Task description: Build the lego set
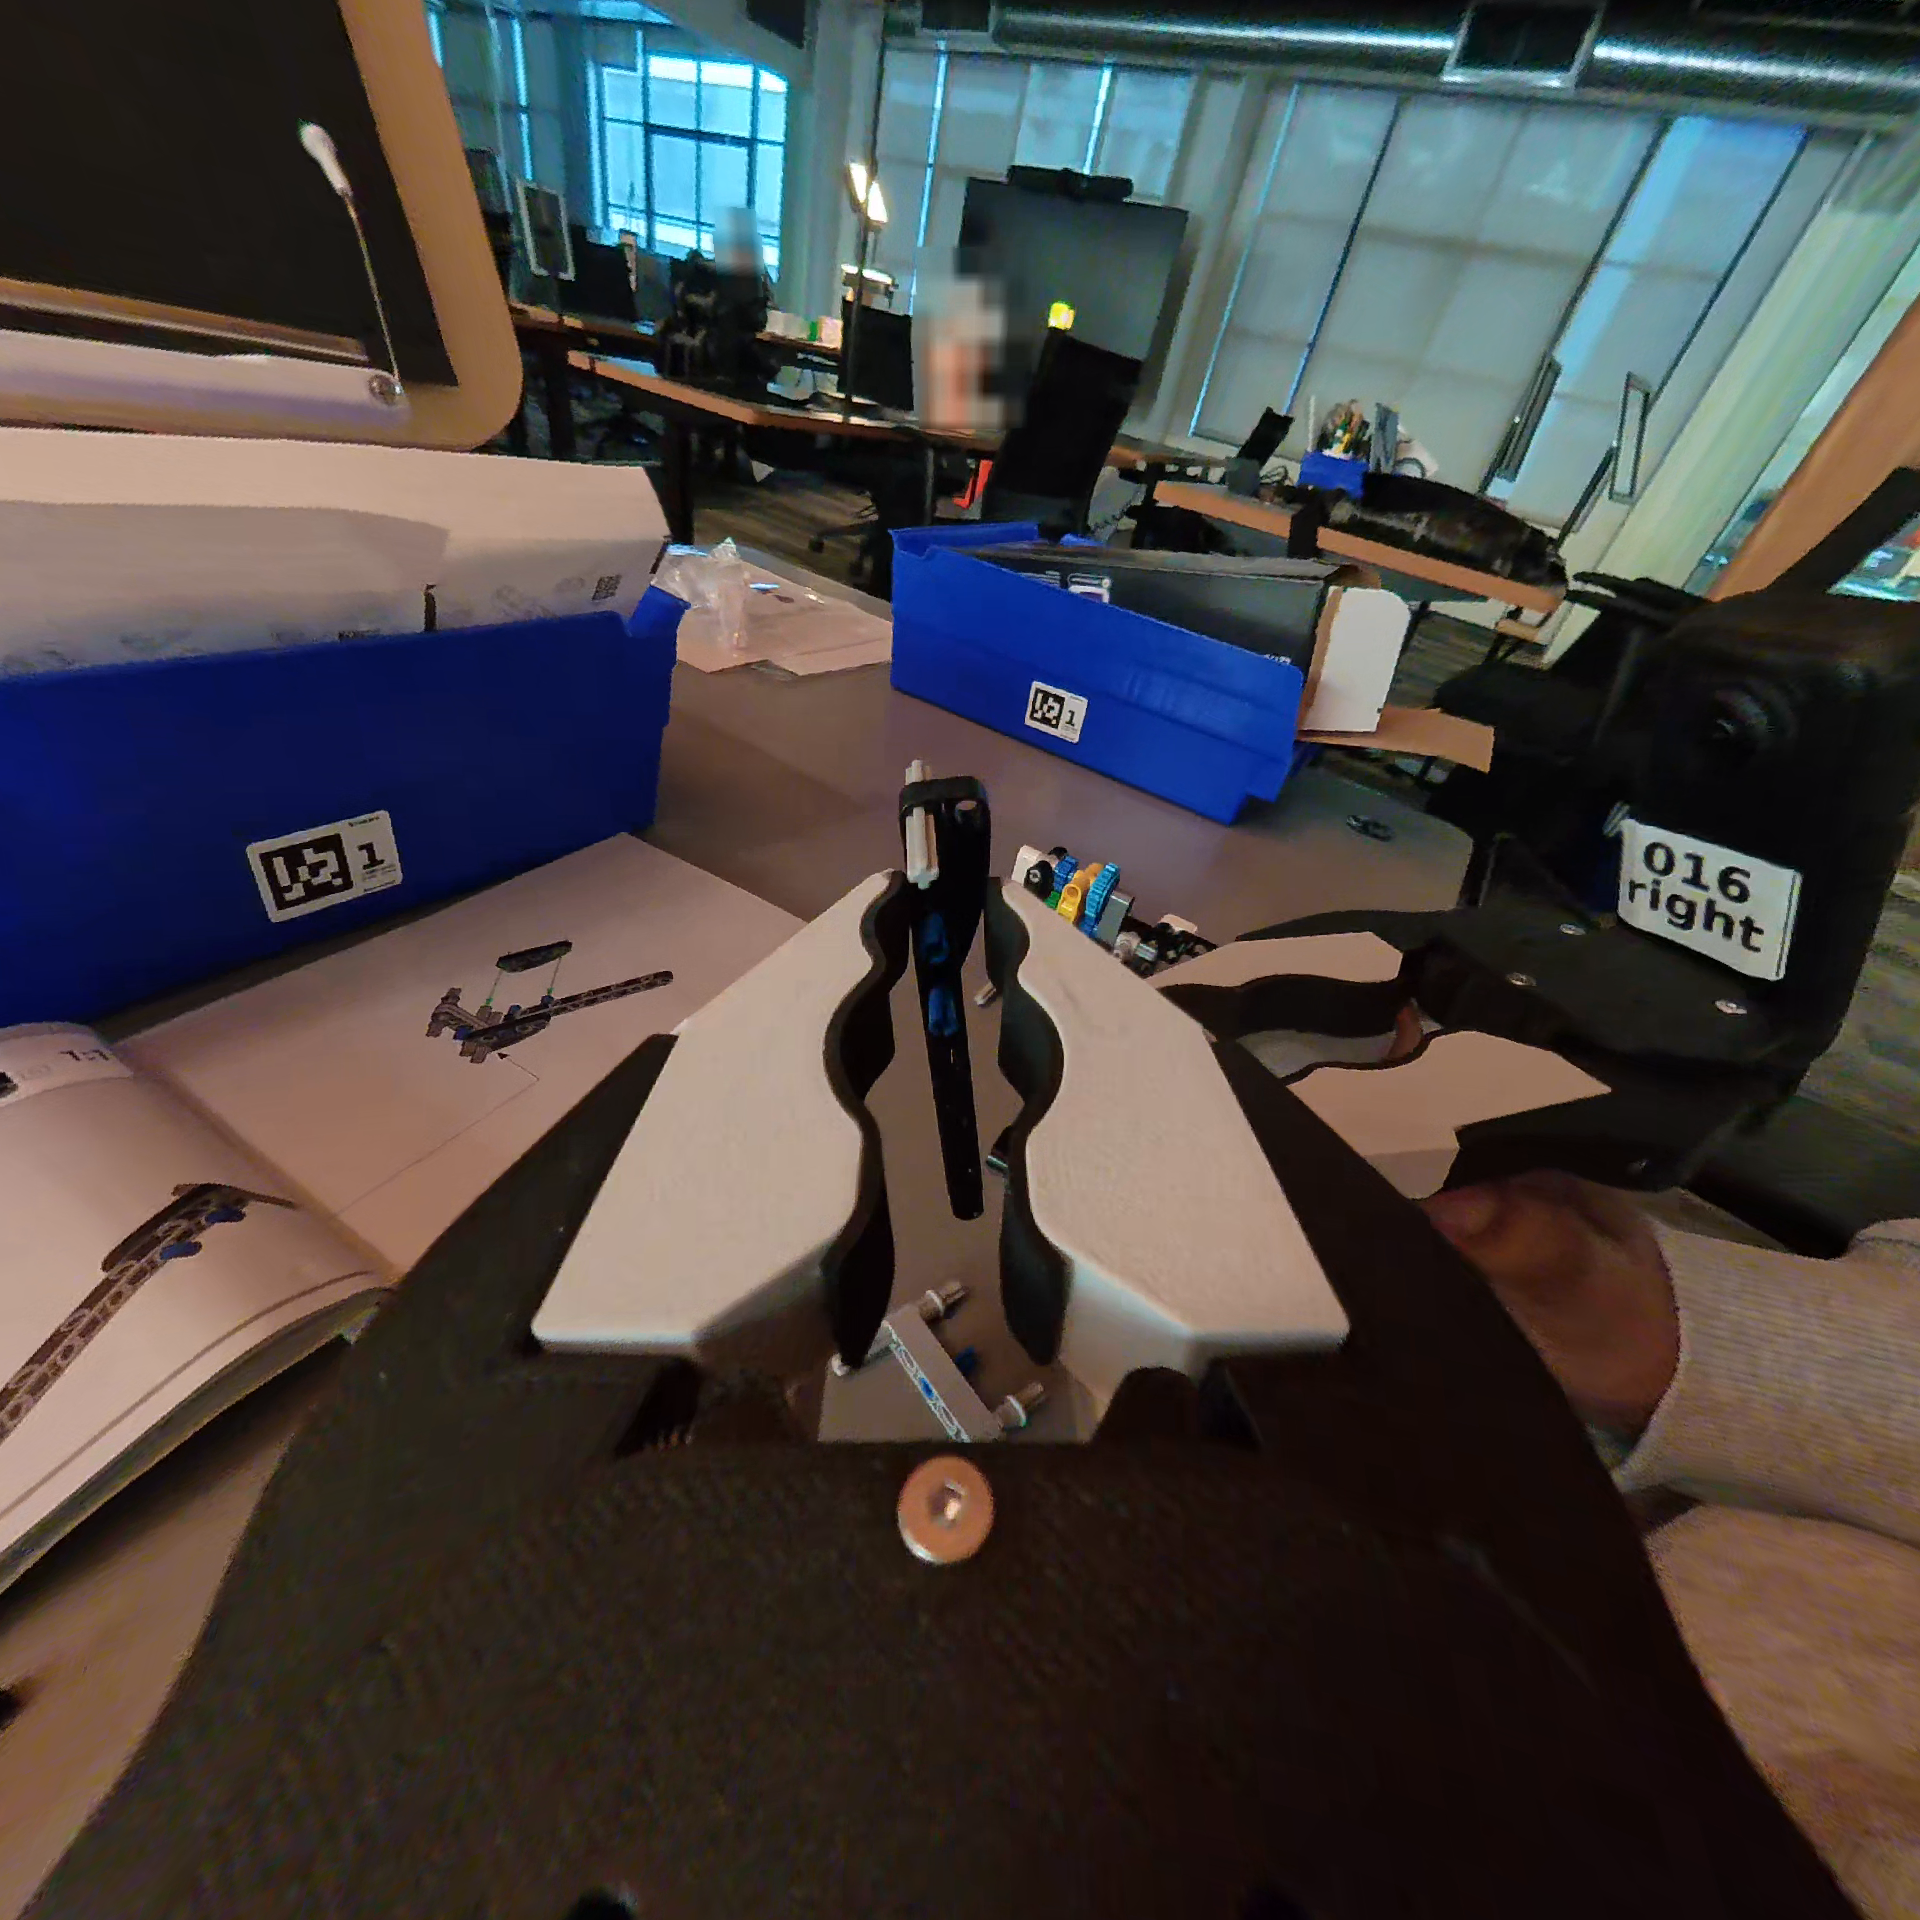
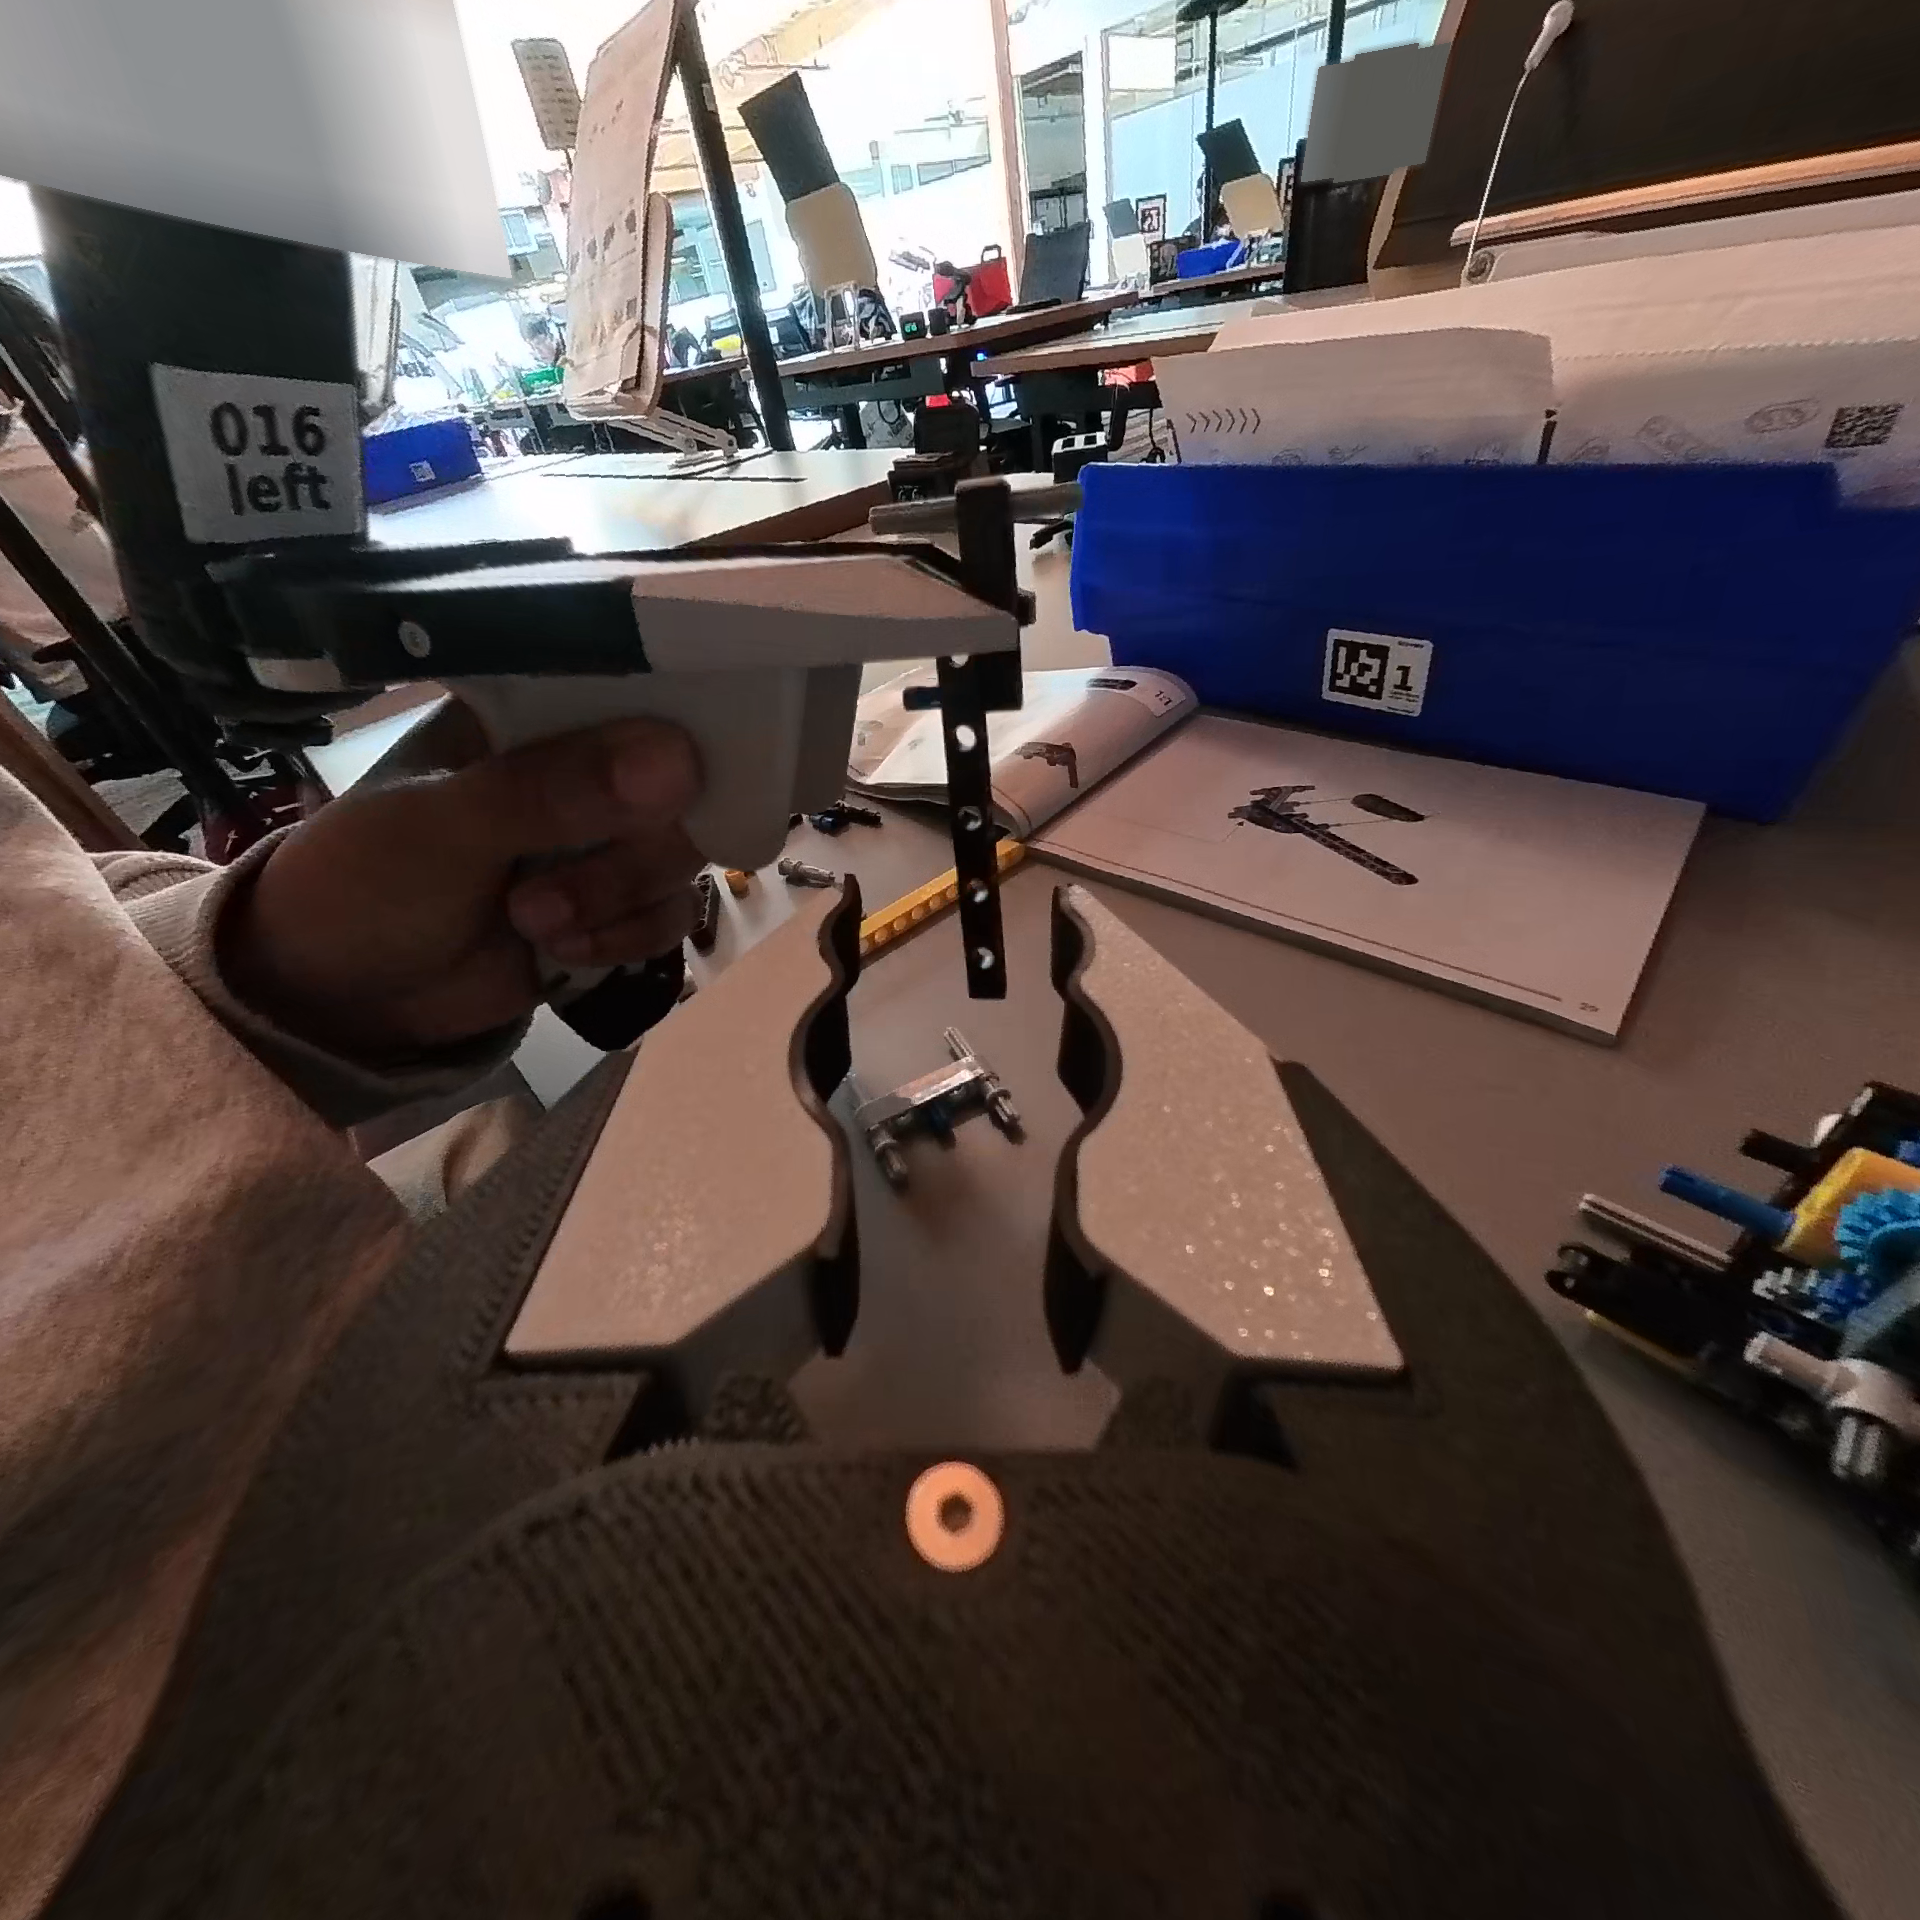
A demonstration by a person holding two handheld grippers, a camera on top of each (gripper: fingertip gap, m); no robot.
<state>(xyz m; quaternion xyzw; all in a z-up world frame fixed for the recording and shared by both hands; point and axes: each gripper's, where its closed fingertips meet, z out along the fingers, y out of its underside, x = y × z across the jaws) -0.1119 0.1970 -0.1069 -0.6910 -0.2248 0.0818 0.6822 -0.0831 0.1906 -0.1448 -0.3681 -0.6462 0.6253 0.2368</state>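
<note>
My left gripper [image 1: 940, 894] is shut on a long black holed beam [image 1: 948, 1039] with blue pins and a white pin at its top. In the right wrist view the beam [image 2: 977, 831] hangs upright from the left gripper's fingertips [image 2: 966, 623], clear of the table. My right gripper [image 2: 956, 914] is open and empty, just below the beam's lower end. A small grey piece with several pins [image 2: 935, 1101] lies on the table between the right jaws; it also shows in the left wrist view [image 1: 951, 1371]. The right gripper's fingers [image 1: 1299, 987] reach in from the right.
An open instruction booklet [image 2: 1351, 862] lies in front of a blue bin [image 2: 1507, 623]. A second blue bin [image 1: 1091, 665] stands farther back. A partly built model [image 2: 1787, 1278] sits at the right. A yellow beam [image 2: 935, 904] and small loose parts [image 2: 810, 868] lie near the left hand. My hands' fingertips stand some 5 centimetres from each other.
</note>
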